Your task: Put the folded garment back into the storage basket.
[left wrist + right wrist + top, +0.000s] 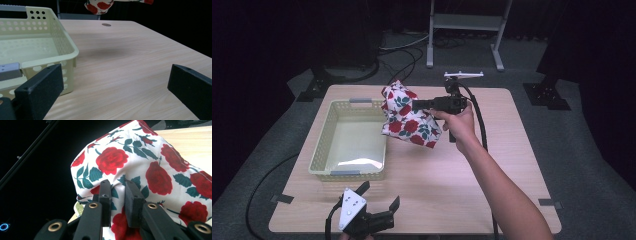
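A white cloth with red roses and green leaves (408, 119) hangs in the air above the table, by the basket's right rim. My right gripper (416, 104) is shut on a fold of it, held by a hand from the right. In the right gripper view the two black fingers (105, 195) pinch the rose cloth (150, 167) between them. A pale yellow plastic basket (323, 147) stands empty on the left half of the table. My left gripper (379, 195) rests at the table's front edge, open, with nothing between its fingers (42, 85). Part of the cloth (98, 5) shows at the top of the left gripper view.
The wooden table (492, 165) has bare room to the right and in front of the basket (37, 53). A round cable port (106, 24) sits near the far edge. A metal stand (464, 30) and cables lie on the floor behind the table.
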Demonstrator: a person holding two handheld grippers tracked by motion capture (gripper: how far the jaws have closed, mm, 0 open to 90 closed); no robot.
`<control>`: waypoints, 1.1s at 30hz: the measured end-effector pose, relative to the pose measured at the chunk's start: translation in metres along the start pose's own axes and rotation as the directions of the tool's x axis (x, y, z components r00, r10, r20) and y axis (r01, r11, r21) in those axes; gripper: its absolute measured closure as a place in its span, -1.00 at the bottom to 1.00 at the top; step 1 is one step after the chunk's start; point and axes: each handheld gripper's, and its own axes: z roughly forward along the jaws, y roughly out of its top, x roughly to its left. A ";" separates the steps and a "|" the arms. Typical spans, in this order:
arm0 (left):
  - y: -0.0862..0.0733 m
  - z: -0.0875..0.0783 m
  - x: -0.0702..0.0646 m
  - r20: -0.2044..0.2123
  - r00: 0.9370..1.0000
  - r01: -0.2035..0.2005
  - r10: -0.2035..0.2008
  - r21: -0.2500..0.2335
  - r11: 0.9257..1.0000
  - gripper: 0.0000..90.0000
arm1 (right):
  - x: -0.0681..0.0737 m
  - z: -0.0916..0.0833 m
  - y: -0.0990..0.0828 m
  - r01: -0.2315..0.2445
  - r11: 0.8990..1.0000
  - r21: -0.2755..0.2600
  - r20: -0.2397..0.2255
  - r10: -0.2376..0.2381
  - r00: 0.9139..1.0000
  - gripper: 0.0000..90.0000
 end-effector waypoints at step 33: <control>0.001 -0.001 0.001 0.000 1.000 0.009 -0.009 -0.007 1.000 -1.00 | 0.022 0.037 0.015 0.047 0.998 0.037 -0.038 -0.046 0.998 0.72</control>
